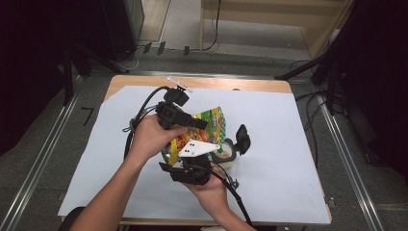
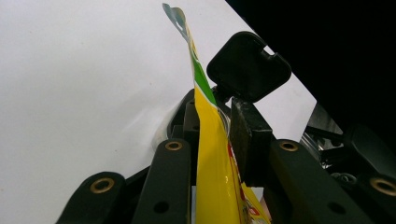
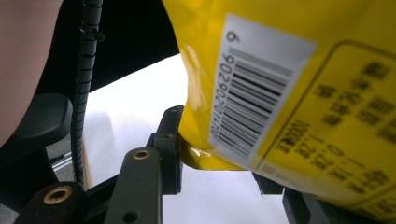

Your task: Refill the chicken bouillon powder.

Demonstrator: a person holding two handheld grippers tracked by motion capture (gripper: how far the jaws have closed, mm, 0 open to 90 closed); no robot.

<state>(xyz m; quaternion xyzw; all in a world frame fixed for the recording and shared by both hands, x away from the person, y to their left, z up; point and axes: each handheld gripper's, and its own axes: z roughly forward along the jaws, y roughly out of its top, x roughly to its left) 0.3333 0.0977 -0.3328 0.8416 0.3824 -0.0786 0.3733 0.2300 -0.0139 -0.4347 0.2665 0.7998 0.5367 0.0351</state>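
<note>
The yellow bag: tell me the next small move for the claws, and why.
Probably tip the bag a little further toward the cup. Both claws are shut on it: the left claw pinches its edge, the right claw grips its lower end by the barcode. In the high view the bag hangs just above the open cup, whose black lid is flipped back. Whether the bag is opened I cannot tell.

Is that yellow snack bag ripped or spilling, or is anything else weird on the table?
No rip or spill shows. The yellow bag is held up off the white sheet, pinched between both grippers, left gripper on its edge, right gripper at its corner. The small pot beside it stands open, lid flipped up.
</note>
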